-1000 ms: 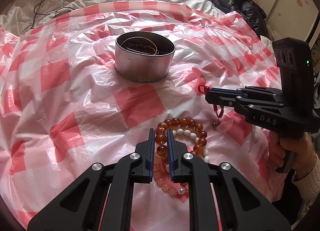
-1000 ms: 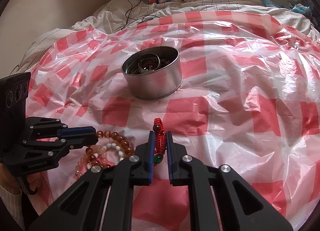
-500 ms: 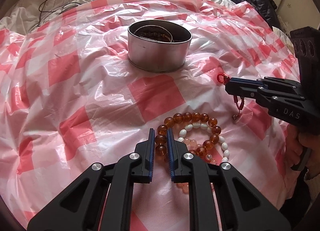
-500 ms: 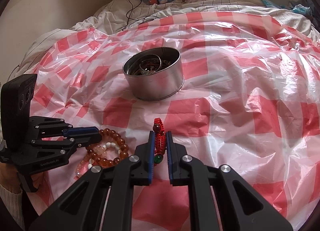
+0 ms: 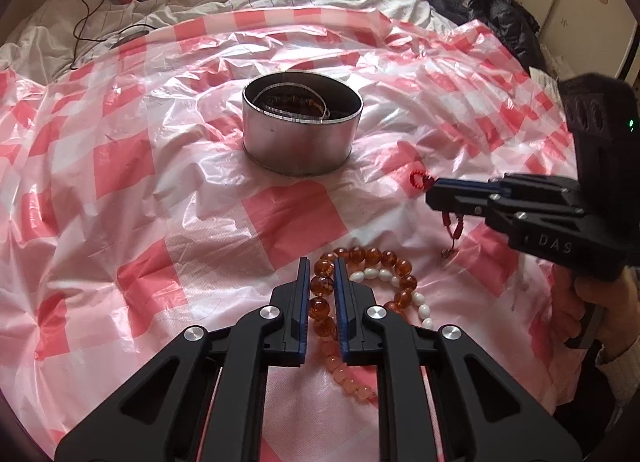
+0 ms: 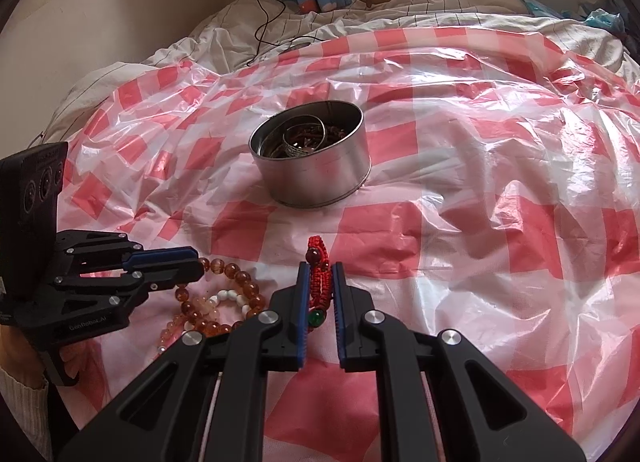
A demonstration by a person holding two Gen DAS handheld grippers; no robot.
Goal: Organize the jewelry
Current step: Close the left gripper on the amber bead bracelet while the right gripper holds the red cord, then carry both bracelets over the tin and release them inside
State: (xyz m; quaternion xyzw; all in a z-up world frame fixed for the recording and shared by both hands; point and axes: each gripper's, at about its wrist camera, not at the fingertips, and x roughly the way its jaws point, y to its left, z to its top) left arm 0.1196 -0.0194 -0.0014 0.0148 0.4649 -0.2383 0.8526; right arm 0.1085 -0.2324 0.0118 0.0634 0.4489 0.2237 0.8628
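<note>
Red-and-white checked plastic sheet (image 5: 288, 218)

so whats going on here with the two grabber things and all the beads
A person is sorting jewelry on a bed covered with a red-and-white checked plastic sheet. The left gripper is shut on an amber bead bracelet, which lies with a white bead bracelet and a pale pink one. The right gripper is shut on a red braided bracelet. A round metal tin, already holding bangles and other pieces, stands farther up the sheet, apart from both grippers.
</note>
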